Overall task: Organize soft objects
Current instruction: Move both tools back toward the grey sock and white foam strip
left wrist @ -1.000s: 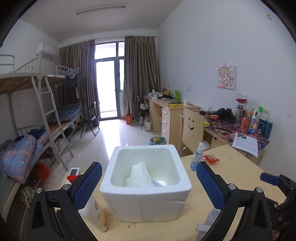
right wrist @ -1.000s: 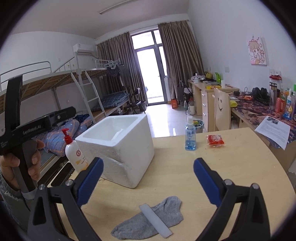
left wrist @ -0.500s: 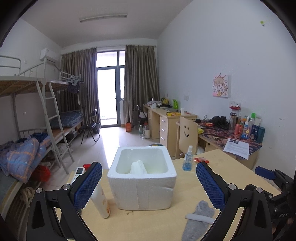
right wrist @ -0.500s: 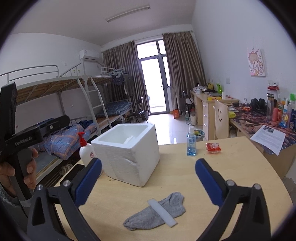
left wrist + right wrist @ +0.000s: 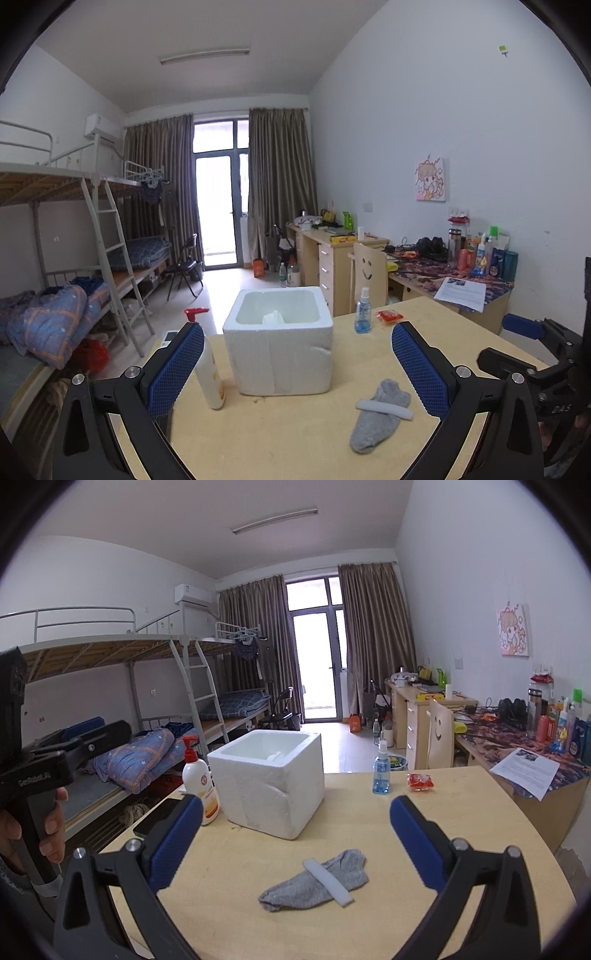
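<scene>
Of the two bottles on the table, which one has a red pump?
The white lotion bottle left of the foam box; the small blue spray bottle has a white nozzle.

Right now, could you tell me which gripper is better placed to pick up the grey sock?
Right gripper: the grey sock lies centred between its open fingers. For the left gripper, it sits off to the right.

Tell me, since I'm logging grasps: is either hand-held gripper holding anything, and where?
Nothing: left hand-held gripper and right hand-held gripper are open; the grey sock lies on the table.

Wooden table [image 5: 424,834] carries foam box [image 5: 273,786], grey sock [image 5: 317,880] (strip across), bottles [image 5: 380,771].
</scene>
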Demonstrator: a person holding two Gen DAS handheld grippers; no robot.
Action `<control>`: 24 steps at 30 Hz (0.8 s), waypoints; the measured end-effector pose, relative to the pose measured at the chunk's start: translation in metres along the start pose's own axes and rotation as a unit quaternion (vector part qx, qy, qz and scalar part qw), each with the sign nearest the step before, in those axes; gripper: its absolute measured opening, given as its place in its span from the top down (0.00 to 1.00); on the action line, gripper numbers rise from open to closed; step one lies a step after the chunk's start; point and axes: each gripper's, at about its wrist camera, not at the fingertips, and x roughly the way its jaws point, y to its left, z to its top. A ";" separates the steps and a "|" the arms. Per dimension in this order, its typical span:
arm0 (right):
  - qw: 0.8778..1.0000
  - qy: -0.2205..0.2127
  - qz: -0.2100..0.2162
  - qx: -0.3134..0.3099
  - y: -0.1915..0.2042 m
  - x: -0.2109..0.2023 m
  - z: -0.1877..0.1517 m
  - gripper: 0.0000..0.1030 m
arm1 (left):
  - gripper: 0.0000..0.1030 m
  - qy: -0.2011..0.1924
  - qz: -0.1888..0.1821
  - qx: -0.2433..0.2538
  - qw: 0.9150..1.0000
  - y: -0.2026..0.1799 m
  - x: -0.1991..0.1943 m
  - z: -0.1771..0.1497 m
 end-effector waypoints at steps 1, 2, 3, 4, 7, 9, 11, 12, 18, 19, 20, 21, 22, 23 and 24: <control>1.000 -0.001 0.000 0.000 0.001 -0.003 -0.001 0.01 | 0.01 -0.001 -0.002 -0.002 1.000 -0.002 -0.005 -0.002; 1.000 -0.002 0.001 0.000 0.001 -0.006 -0.003 0.01 | 0.01 -0.004 -0.005 -0.002 1.000 -0.004 -0.011 -0.006; 1.000 -0.002 0.003 -0.001 0.002 -0.009 -0.005 0.01 | 0.01 -0.004 -0.006 -0.001 1.000 -0.007 -0.015 -0.008; 1.000 -0.002 0.004 -0.003 0.003 -0.012 -0.007 0.01 | 0.01 -0.006 -0.007 0.001 1.000 -0.009 -0.020 -0.011; 1.000 -0.007 0.001 -0.006 0.006 -0.024 -0.014 0.01 | 0.01 -0.005 -0.014 -0.001 1.000 -0.017 -0.033 -0.022; 1.000 -0.006 0.003 -0.008 0.007 -0.031 -0.017 0.01 | 0.01 -0.003 -0.021 -0.008 1.000 -0.018 -0.039 -0.028; 1.000 -0.007 0.001 -0.011 0.009 -0.038 -0.022 0.01 | 0.01 -0.001 -0.025 -0.015 1.000 -0.020 -0.042 -0.036; 1.000 -0.008 0.000 -0.013 0.010 -0.042 -0.025 0.01 | 0.01 0.000 -0.023 -0.019 1.000 -0.021 -0.043 -0.040; 1.000 -0.006 -0.008 -0.015 0.010 -0.060 -0.041 0.01 | 0.01 0.014 -0.027 -0.017 0.999 -0.030 -0.051 -0.063; 1.000 -0.007 -0.008 -0.013 0.010 -0.063 -0.044 0.01 | 0.01 0.015 -0.025 -0.018 0.999 -0.033 -0.052 -0.068; 1.000 -0.007 -0.009 -0.013 0.010 -0.065 -0.046 0.01 | 0.01 0.017 -0.024 -0.019 0.999 -0.035 -0.053 -0.072; 1.000 -0.006 -0.009 -0.012 0.010 -0.067 -0.049 0.01 | 0.01 0.019 -0.025 -0.019 0.999 -0.036 -0.053 -0.076; 1.000 -0.005 -0.009 -0.012 0.010 -0.069 -0.052 0.01 | 0.01 0.025 -0.025 -0.021 0.999 -0.038 -0.052 -0.082; 1.000 -0.002 -0.009 -0.012 0.010 -0.070 -0.057 0.01 | 0.01 0.031 -0.025 -0.023 0.999 -0.038 -0.050 -0.085; 1.000 0.003 -0.010 -0.012 0.010 -0.070 -0.061 0.01 | 0.01 0.036 -0.027 -0.027 0.999 -0.039 -0.049 -0.089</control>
